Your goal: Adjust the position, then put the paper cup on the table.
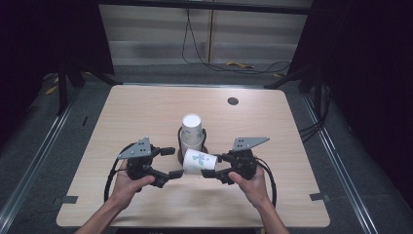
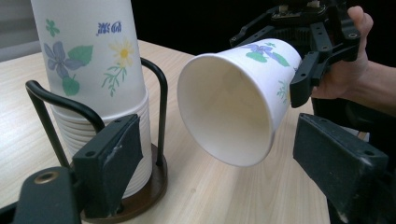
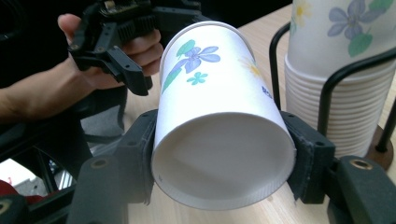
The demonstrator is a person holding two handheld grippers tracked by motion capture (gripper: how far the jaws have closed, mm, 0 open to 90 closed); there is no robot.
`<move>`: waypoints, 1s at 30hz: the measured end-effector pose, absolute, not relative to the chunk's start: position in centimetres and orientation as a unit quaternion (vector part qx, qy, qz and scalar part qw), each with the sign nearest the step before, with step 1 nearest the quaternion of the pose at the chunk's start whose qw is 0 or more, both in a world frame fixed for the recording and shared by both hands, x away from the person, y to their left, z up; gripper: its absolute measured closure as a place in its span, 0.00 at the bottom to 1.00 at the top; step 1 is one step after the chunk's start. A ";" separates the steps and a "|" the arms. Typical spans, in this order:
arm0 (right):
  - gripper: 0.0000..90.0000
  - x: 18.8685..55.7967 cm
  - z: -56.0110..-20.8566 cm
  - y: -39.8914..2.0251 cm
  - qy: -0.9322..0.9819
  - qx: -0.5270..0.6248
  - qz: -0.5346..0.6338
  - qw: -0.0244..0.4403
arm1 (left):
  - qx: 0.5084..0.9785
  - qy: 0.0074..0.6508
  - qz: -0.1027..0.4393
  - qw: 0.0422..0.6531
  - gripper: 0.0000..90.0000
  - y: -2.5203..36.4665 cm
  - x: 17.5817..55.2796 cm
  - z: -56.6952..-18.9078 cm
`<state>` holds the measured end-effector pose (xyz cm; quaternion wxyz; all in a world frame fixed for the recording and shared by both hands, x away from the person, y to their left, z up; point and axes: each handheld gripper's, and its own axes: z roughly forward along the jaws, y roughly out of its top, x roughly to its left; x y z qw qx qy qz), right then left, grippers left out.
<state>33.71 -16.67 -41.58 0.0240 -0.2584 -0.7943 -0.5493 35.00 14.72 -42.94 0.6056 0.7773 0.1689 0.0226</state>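
Light comes from overhead: tabletop evenly lit w/ a pale glare patch at its far edge, surroundings dark on both sides. High view soft, low detail, shadows faint & short under the grippers. Left gripper view: paper cup mouth bright & sharp, near fingers slightly blurred, background black. Right gripper view: cup base well lit, stacked cups at right a bit washed out, edges mildly bent by wide lens.

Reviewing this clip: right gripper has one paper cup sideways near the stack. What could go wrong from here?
1. The right gripper pinches the thin paper cup near its base; squeezing harder could crush it.
2. The open left gripper sits at the cup's mouth; closing there might dent the rim.
3. The cup stack stands close behind; a bump could tip it.
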 end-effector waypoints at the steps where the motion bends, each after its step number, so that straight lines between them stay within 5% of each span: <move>1: 0.41 33.6 -41.5 -16.7 -0.793 -0.256 -0.553 0.024 | 0.778 0.168 0.024 0.605 0.17 14.7 35.0 -42.9; 30: 0.41 33.5 -41.2 -15.7 -0.776 -0.225 -0.587 0.059 | 0.773 0.143 0.011 0.618 0.16 14.3 34.8 -42.0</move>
